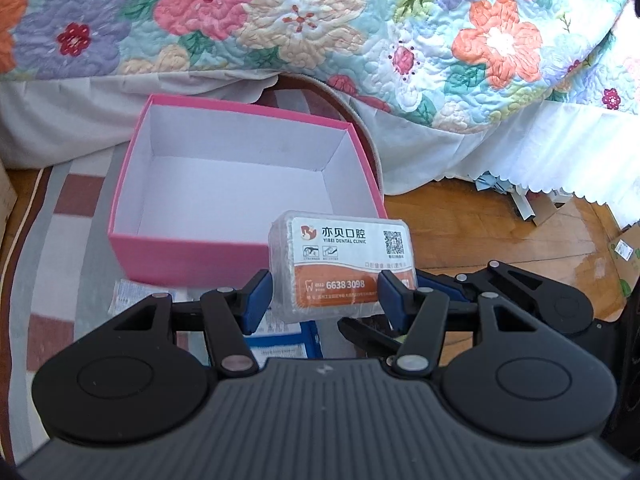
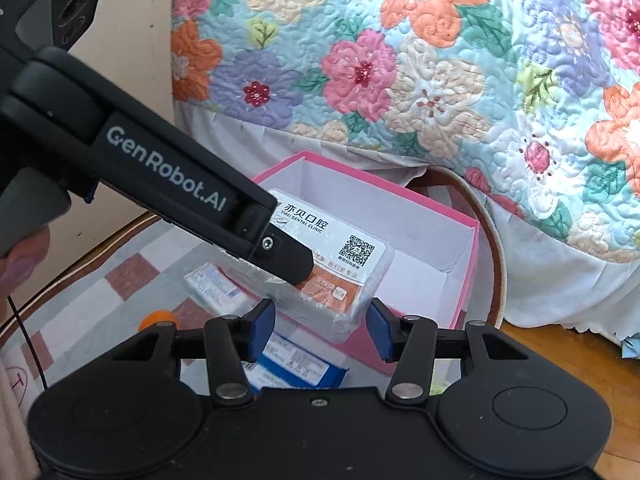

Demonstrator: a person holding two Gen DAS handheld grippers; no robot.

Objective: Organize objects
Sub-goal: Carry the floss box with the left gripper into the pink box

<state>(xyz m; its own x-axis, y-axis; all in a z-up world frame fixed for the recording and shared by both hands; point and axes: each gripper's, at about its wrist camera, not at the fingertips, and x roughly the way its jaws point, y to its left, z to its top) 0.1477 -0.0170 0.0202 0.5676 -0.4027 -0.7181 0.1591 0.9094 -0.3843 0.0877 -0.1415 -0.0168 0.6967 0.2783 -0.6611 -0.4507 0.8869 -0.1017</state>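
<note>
Clear plastic case [image 1: 340,264] clamped in left gripper [image 1: 326,296] over pink box [image 1: 168,248]

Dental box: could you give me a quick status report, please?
Left hand-held gripper shut on dental box, lifted near pink box. Right hand-held gripper empty beneath it, grip state unclear. Pink box empty, nothing blocking.

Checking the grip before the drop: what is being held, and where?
The left gripper clamps the clear dental-clinic pack by its two short ends, at the near end. The right gripper holds nothing.
</note>
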